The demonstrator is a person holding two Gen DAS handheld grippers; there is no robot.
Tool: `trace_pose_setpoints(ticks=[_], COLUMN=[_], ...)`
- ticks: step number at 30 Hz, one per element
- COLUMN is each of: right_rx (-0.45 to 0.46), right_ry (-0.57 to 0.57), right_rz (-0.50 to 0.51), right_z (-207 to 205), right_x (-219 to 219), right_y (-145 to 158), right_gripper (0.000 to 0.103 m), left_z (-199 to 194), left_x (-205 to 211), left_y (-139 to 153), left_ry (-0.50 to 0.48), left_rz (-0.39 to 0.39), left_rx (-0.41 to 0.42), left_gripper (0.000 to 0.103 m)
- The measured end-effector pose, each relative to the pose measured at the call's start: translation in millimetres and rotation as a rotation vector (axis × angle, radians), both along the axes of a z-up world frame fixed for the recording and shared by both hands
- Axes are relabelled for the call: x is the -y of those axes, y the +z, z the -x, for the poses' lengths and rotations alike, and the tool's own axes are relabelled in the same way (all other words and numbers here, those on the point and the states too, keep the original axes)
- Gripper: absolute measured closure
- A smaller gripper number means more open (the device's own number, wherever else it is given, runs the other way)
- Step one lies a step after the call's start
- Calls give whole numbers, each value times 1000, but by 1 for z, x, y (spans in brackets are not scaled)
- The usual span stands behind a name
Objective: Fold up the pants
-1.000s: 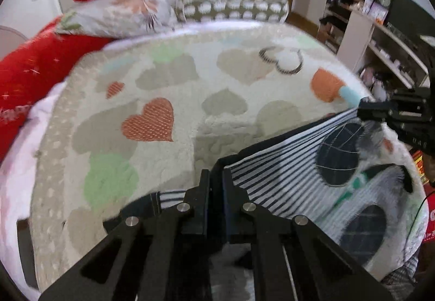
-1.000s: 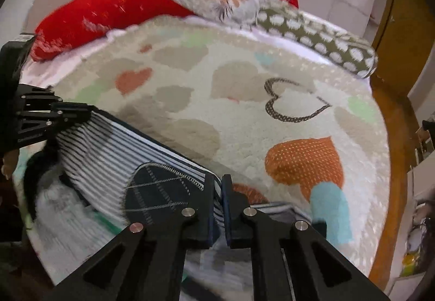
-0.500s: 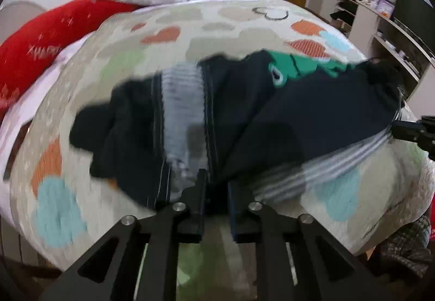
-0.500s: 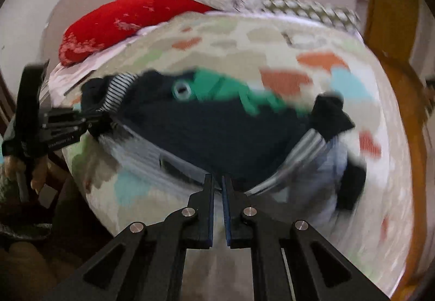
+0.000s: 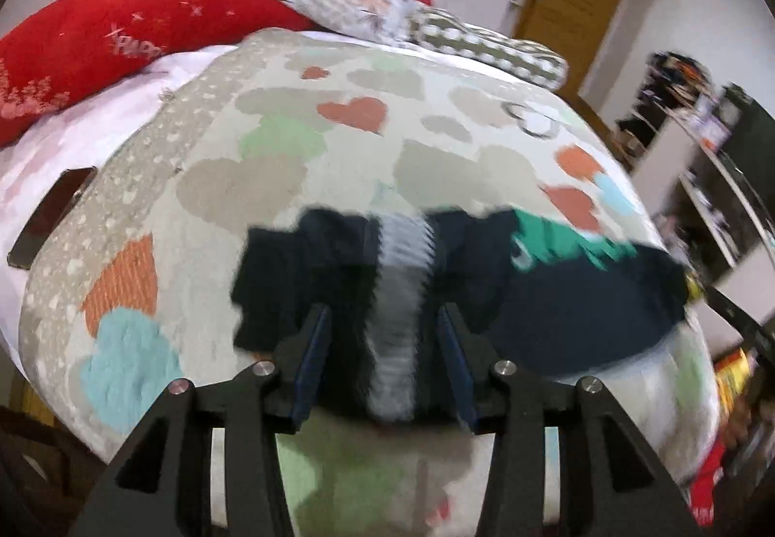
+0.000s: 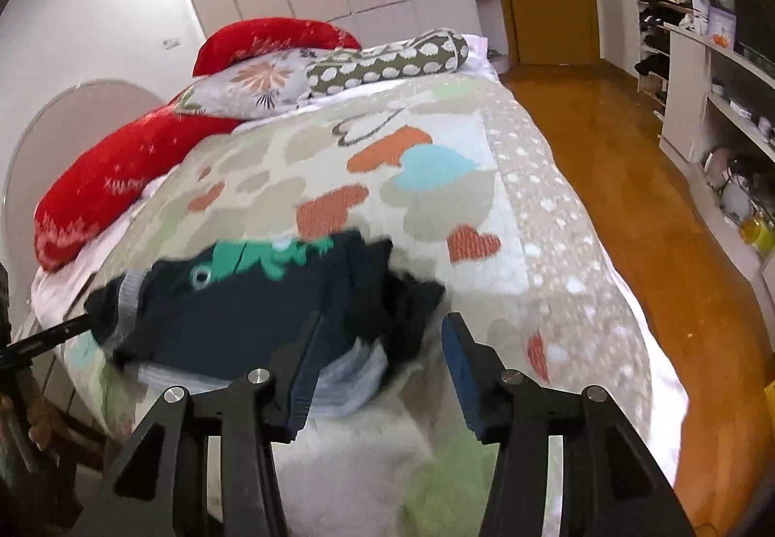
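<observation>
The pants [image 5: 571,304] are dark navy with a green patch and a grey striped band, and they lie folded in a heap on the heart-patterned blanket [image 5: 290,178]. My left gripper [image 5: 382,323] hovers at their near edge. Its jaws are opening, and the striped band lies loose between them. In the right wrist view the pants [image 6: 242,319] lie left of centre. My right gripper [image 6: 382,328] is at their right end, its jaws opening too, and a dark cloth corner sits in the gap without being pinched. Motion blurs the cloth.
Red pillows [image 5: 121,33], a floral pillow [image 6: 252,86] and a dotted bolster [image 6: 387,62] line the head of the bed. A flat dark object [image 5: 48,217] lies at the bed's left edge. Wooden floor [image 6: 654,207] and cluttered white shelves [image 6: 717,110] are on the right.
A second ago the pants hung stretched between both shut grippers. They were swung over and laid on the blanket, and both pairs of jaws have parted and let go.
</observation>
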State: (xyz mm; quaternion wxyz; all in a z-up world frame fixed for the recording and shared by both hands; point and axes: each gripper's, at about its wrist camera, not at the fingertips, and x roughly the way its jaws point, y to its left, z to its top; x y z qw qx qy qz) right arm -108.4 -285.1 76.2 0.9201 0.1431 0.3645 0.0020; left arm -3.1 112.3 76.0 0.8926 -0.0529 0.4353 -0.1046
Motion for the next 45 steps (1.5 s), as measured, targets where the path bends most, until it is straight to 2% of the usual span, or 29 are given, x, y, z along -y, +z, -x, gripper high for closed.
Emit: trace_pose_setpoints(ticks=[3, 4, 5, 6, 7, 11, 13, 14, 16, 17, 19, 21, 22, 24, 27, 31, 34, 37, 41, 45], right_rx=[11, -9, -41, -85, -112, -201, -250, -258, -209, -187, -120, -47, -21, 5, -13, -23, -37, -37, -4, 21], right_ry=[12, 14, 19, 23, 4, -140, -228, -252, -276, -292, -313, -289, -270, -227, -170, -188, -194, -180, -141, -112], right_rz=[56, 82, 102, 115, 122, 160, 153, 114, -34, -65, -102, -155, -181, -204, -165, -112, -115, -190, -220, -220], right_z=[-21, -29, -38, -46, -50, -48, -42, -36, -17, -10, 5, 15, 18, 18, 11, 10, 9, 5, 4, -1], right_x=[-14, -20, -23, -25, -25, -3, 15, 26, 46, 51, 58, 56, 53, 44, 23, 13, 16, 23, 23, 20], right_y=[-2, -7, -12, -19, -24, -48, -58, -60, -55, -52, -42, -33, -31, -29, -30, -40, -50, -61, -64, -64], right_gripper=[50, 58, 75, 99, 99, 99, 95, 95, 92, 89, 61, 42, 38, 38, 37, 37, 37, 37, 37, 37], left_z=[-29, -37, -40, -43, -42, -33, -29, -28, -20, -16, -5, 5, 10, 10, 3, -15, -28, -45, -58, -65], left_x=[-12, -17, -21, -25, -25, -9, -8, -9, -12, -13, -14, -8, -1, 23, 59, 126, 179, 237, 302, 334], left_y=[-23, -32, -37, -43, -43, -43, -39, -35, -22, -15, -5, 0, 1, 4, 11, 25, 27, 20, 8, -19], left_ry=[119, 162, 183, 200, 200, 176, 181, 186, 210, 223, 255, 255, 227, 128, 1, -186, -294, -405, -536, -604], left_rz=[2, -12, -17, -6, -7, -125, -125, -114, -79, -59, -11, 42, 64, 58, 36, 16, 39, 78, -14, -6], left_rx=[-61, -80, -91, -104, -96, -46, -55, -61, -61, -56, -45, -42, -46, -53, -49, -64, -108, -172, -178, -274], left_gripper=[58, 58, 58, 58, 58, 58, 58, 58, 56, 51, 44, 38, 37, 36, 36, 33, 32, 32, 32, 32])
